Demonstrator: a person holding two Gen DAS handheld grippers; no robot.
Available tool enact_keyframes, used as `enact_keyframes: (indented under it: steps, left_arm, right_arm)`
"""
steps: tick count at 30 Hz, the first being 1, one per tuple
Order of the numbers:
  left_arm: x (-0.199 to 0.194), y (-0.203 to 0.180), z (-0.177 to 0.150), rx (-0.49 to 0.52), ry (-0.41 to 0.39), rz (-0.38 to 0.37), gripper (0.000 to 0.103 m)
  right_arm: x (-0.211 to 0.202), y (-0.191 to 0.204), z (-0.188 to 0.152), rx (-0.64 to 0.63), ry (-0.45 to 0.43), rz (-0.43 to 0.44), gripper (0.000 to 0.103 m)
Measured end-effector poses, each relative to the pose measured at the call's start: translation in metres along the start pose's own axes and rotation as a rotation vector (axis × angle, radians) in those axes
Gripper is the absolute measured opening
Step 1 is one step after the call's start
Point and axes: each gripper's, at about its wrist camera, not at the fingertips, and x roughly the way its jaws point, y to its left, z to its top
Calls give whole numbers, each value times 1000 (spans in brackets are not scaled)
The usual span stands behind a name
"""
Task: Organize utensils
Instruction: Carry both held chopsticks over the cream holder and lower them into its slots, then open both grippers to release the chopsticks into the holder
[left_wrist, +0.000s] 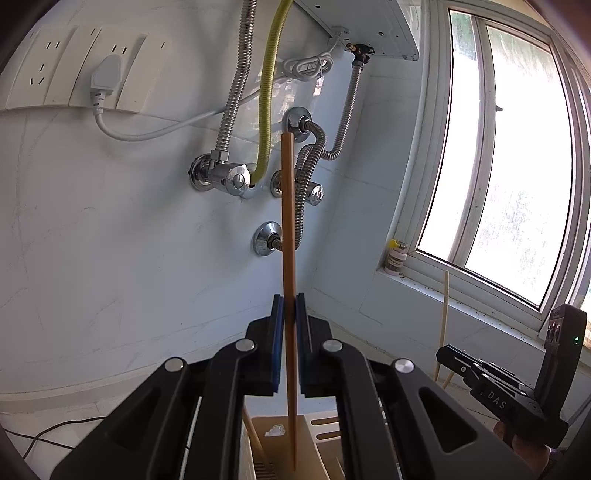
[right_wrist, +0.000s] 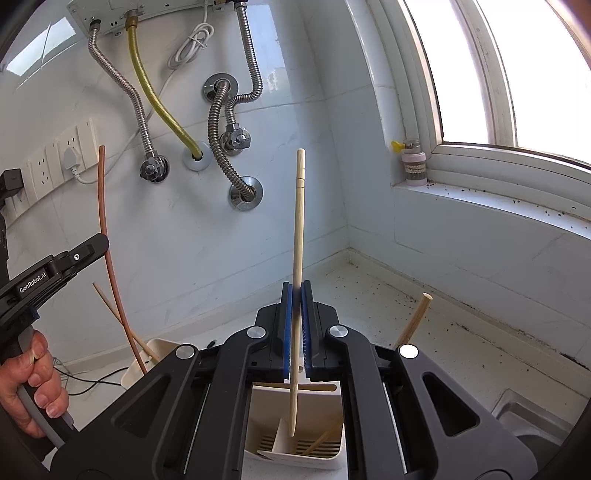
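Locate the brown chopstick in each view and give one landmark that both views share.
Left wrist view: brown chopstick stands upright at centre, clamped in the left gripper.
Right wrist view: brown chopstick at far left, curved by the lens, held by the left gripper.
Shared landmark: yellow hose on the wall.

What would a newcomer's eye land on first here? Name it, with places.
Each gripper pinches one upright chopstick over a cream holder: the left gripper a brown chopstick, the right gripper a pale chopstick above the holder. Behind, metal hoses snake down the wall, with the bright window to the right.
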Motion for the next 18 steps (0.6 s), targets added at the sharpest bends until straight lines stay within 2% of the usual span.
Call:
enact_keyframes:
  steps: [11, 12, 13, 14, 15, 16, 18]
  left_arm:
    - [-6, -1, 2, 4, -28, 0, 7]
    - [-8, -2, 1, 10, -40, 10, 18]
    - [-10, -2, 0, 13, -58, 27, 47]
    - [-16, -3, -1, 13, -95, 52, 64]
    - [-23, -3, -3, 12, -144, 70, 79]
    - [-28, -3, -3, 13, -180, 72, 80]
    - [-28, -5, -1, 29, -160, 68, 80]
  right_arm:
    - [-2, 2, -5, -12, -17, 6, 5]
    - [-1, 1, -7, -10, -10, 14, 5]
    - [-1, 1, -8, -6, -6, 15, 7]
    - [-3, 1, -9, -5, -15, 5, 14]
    - [-7, 1, -10, 0, -33, -12, 48]
    - [-12, 0, -11, 6, -64, -31, 69]
    - [-15, -1, -9, 15, -75, -24, 67]
